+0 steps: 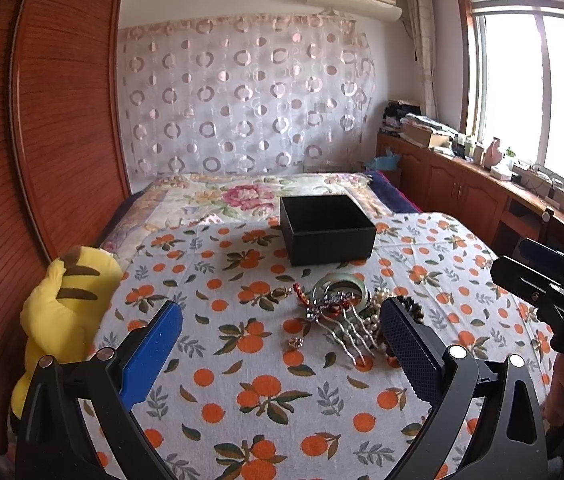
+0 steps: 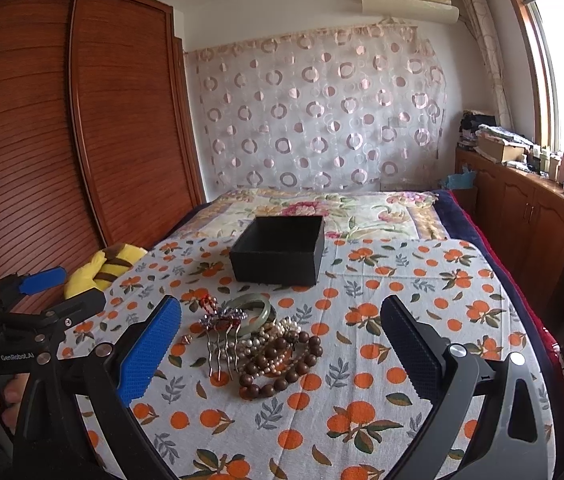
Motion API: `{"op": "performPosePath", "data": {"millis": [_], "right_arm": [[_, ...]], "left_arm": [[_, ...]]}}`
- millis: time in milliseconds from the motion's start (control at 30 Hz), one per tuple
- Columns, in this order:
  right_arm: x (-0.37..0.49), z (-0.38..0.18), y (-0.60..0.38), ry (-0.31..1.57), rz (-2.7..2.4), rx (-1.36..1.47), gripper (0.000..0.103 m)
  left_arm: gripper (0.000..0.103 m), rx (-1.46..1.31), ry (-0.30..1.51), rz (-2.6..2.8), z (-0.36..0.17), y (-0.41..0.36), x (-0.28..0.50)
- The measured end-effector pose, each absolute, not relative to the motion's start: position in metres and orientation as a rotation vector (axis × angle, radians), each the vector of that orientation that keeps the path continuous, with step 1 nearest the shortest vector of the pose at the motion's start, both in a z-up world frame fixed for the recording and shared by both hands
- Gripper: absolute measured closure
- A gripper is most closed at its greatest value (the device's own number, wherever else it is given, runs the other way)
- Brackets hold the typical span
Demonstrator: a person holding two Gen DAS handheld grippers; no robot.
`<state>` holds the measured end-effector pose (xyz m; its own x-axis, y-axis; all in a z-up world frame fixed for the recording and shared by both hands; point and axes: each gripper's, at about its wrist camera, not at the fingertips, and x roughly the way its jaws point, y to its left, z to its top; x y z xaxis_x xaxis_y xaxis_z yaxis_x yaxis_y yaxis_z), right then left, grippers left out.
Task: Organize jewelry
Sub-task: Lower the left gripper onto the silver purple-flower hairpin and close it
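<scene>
Both grippers hung above a bed spread with an orange-print cloth (image 2: 382, 360), and neither held anything. The left gripper (image 1: 282, 344) had its fingers (image 1: 153, 354) spread wide, blue pad on one side and dark pad on the other, with bare cloth and the near edge of the jewelry between them. The right gripper (image 2: 282, 344) was just as wide open, its fingers (image 2: 151, 354) framing the pile without touching it.

The jewelry lay in one heap on the cloth. In the right wrist view a metal hair comb (image 2: 221, 344) with a red and purple jeweled top lay at the left of the heap, its teeth pointing toward the camera. A pale green bangle (image 2: 253, 312) sat just behind it. A string of brown wooden beads (image 2: 282, 364) tangled with a pearl strand (image 2: 259, 344) at the right of the heap. A small ring (image 1: 295, 343) lay alone, near the comb but apart from it.

A black box (image 1: 328, 228) stood open beyond the heap, apart from it, and nothing showed inside it. A yellow plush toy (image 1: 65, 308) lay at the left edge of the bed, beside a wooden wardrobe (image 1: 61, 100).
</scene>
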<state>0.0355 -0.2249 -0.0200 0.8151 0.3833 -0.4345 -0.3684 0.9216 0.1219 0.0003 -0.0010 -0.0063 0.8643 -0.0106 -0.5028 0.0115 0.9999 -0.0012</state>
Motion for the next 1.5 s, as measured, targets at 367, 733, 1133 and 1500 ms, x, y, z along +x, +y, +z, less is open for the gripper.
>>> {"op": "performPosePath", "data": {"millis": [367, 733, 1133, 1500], "right_arm": [[0.057, -0.063, -0.229, 0.564, 0.432, 0.015, 0.019], [0.069, -0.093, -0.228, 0.638, 0.469, 0.001, 0.021], [0.075, -0.094, -0.219, 0.654, 0.504, -0.036, 0.021], [0.076, -0.096, -0.216, 0.665, 0.514, -0.051, 0.021]], "left_arm": [[0.008, -0.021, 0.627, -0.061, -0.039, 0.007, 0.025], [0.024, -0.058, 0.729, -0.178, -0.065, 0.005, 0.067], [0.054, -0.084, 0.835, -0.279, -0.085, -0.004, 0.119], [0.062, -0.106, 0.912, -0.31, -0.104, -0.005, 0.146]]}}
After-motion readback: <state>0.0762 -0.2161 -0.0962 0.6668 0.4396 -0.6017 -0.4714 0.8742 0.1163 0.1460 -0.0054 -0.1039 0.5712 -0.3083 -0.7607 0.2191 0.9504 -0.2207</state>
